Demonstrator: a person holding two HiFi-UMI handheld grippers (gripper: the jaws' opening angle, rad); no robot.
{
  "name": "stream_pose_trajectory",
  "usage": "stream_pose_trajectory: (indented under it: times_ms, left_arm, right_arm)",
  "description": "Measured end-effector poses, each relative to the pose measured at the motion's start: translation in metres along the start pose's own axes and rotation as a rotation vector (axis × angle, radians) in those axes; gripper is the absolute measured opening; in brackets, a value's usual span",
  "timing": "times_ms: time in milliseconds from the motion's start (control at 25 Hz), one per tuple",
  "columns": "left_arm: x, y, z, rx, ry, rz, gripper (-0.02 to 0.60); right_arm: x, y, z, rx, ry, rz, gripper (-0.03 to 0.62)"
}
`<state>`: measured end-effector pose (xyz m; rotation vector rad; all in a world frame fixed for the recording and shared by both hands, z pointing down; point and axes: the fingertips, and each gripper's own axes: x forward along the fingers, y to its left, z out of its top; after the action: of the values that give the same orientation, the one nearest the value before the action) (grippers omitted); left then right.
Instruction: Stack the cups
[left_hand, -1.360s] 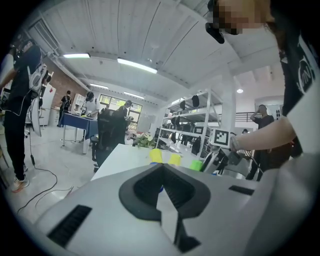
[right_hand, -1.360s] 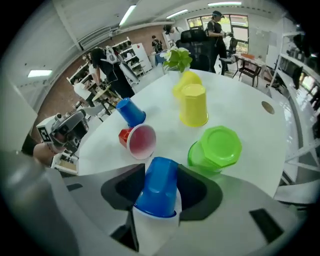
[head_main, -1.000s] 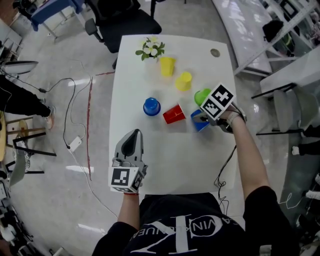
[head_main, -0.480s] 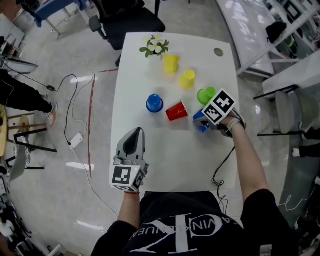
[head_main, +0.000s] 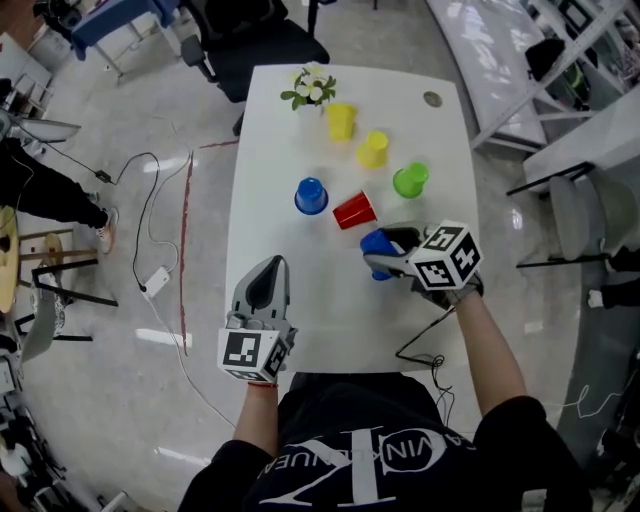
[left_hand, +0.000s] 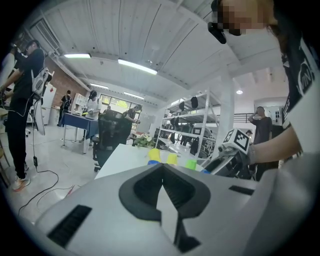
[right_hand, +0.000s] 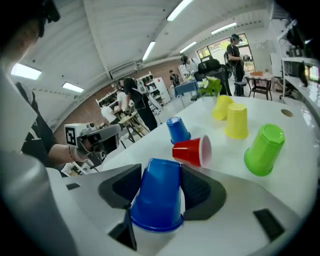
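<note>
My right gripper (head_main: 388, 252) is shut on a blue cup (head_main: 375, 243), mouth toward me, lifted above the white table (head_main: 330, 310); in the right gripper view this blue cup (right_hand: 157, 195) fills the gap between the jaws. Ahead lie a red cup (head_main: 353, 211) on its side and a second blue cup (head_main: 311, 195) standing upside down. A green cup (head_main: 410, 180) and two yellow cups (head_main: 373, 149) (head_main: 340, 121) stand upside down farther back. My left gripper (head_main: 267, 272) hovers shut and empty over the table's near left edge.
A small pot of white flowers (head_main: 312, 88) stands at the table's far edge, with a black office chair (head_main: 255, 35) behind it. Cables (head_main: 150, 230) run over the floor to the left. Shelving and people are in the room's background.
My right gripper has lifted the blue cup from beside the green cup and carried it left and nearer to me, tilting it. The left gripper has stayed about where it was.
</note>
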<state>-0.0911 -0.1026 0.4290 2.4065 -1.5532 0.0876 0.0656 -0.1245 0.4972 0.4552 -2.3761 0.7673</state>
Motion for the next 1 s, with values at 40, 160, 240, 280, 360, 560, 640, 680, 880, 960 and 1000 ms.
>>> stream_pose_trajectory:
  times_ms: [40,160,240,280,360,560,640,680,880,960,1000]
  left_arm:
    - [-0.003,0.0,0.0,0.002,0.0,0.001,0.003]
    - [-0.015,0.002,0.0,0.011,0.002,0.009,0.003]
    - [-0.024,0.006,0.0,0.016,-0.001,0.02,0.003]
    - [-0.028,0.008,-0.001,0.017,-0.001,0.028,0.003]
    - [-0.037,0.013,-0.002,0.016,-0.002,0.042,0.003]
    - [-0.053,0.019,-0.008,0.014,0.011,0.064,0.003]
    - [-0.057,0.02,-0.01,0.014,0.016,0.069,0.003]
    - [-0.058,0.021,-0.011,0.013,0.018,0.071,0.003]
    - [-0.062,0.022,-0.013,0.011,0.023,0.073,0.003]
    - [-0.062,0.022,-0.013,0.01,0.022,0.07,0.003]
    - [-0.061,0.022,-0.013,0.009,0.02,0.07,0.003]
  right_arm:
    - [0.005,0.01,0.004,-0.024,-0.041,0.005,0.255]
    - [0.022,0.037,0.011,-0.105,-0.132,0.017,0.253]
    - [0.034,0.053,0.015,-0.153,-0.175,0.015,0.253]
    - [0.04,0.06,0.017,-0.175,-0.196,0.01,0.253]
    - [0.052,0.072,0.021,-0.221,-0.233,-0.006,0.253]
    - [0.084,0.093,0.032,-0.357,-0.306,-0.065,0.25]
    - [0.091,0.098,0.038,-0.402,-0.346,-0.096,0.249]
    - [0.095,0.099,0.04,-0.424,-0.362,-0.111,0.249]
    - [0.102,0.093,0.034,-0.454,-0.383,-0.16,0.258]
    - [0.099,0.09,0.03,-0.45,-0.377,-0.173,0.264]
    - [0.098,0.088,0.027,-0.453,-0.362,-0.18,0.264]
